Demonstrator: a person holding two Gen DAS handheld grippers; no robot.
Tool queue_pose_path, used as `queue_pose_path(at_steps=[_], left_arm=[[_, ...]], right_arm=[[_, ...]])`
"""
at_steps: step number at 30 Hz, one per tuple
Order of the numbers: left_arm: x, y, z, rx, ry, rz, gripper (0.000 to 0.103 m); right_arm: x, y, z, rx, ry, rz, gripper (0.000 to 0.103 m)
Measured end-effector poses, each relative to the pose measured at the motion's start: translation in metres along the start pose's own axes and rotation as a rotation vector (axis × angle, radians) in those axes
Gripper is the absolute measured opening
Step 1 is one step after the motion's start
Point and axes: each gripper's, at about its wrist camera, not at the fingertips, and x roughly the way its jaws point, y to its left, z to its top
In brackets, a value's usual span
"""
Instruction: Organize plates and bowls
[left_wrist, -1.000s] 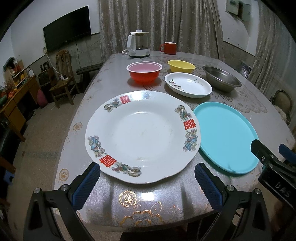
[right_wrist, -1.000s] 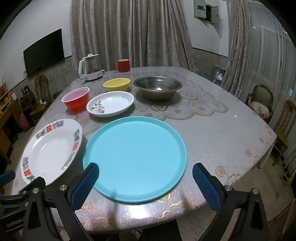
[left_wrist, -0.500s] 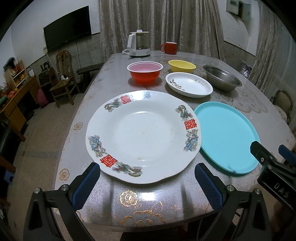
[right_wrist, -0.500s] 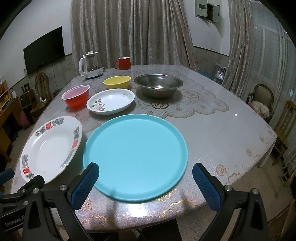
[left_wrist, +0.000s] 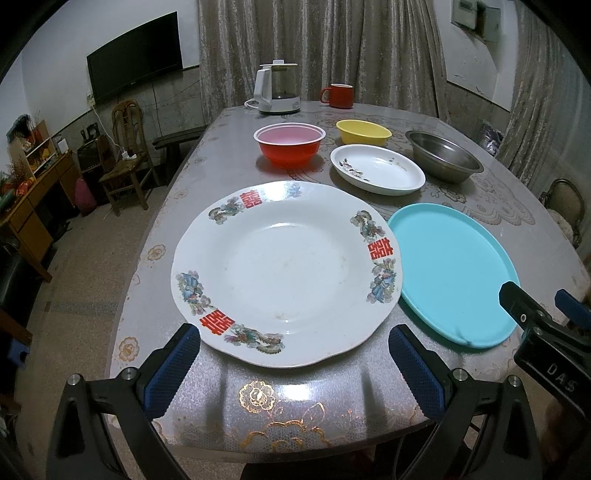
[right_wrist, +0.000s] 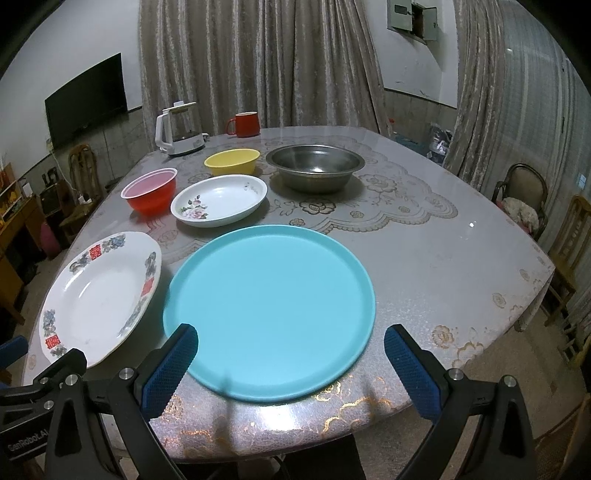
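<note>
Porcelain first: the white plate (left_wrist: 284, 273) lies flat and face-up straight ahead of my left gripper (left_wrist: 293, 363), its near rim just past the spread, empty fingers. It is round, so I see no long axis; its red characters sit at the rim on four sides. The teal plate (right_wrist: 269, 314) lies flat dead ahead of my right gripper (right_wrist: 291, 363), whose jaws also stand wide with nothing between them. The two plates sit edge to edge, maybe touching; I can't tell.

Beyond them, the oval dish (right_wrist: 219, 199) runs its long axis left-near to right-far as my right gripper looks. Farther off stand the red bowl (left_wrist: 289, 143), yellow bowl (left_wrist: 363, 131) and steel bowl (right_wrist: 315, 166), each apart and upright.

I judge nothing is stacked yet: every piece rests singly on the table (right_wrist: 424, 258), so all the sorting remains.
</note>
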Motion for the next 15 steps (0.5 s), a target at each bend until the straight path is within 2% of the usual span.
queue_pose_path(at_steps=[11,15], left_arm=[[0.005,0.008,0.003,-0.005,0.015,-0.013,0.103],[0.010,0.015,0.005,-0.039,0.043,-0.102,0.103]], right_arm=[[0.005,-0.002,0.005,0.000,0.005,0.011,0.103],[0.007,0.000,0.008,-0.017,0.003,0.035,0.103]])
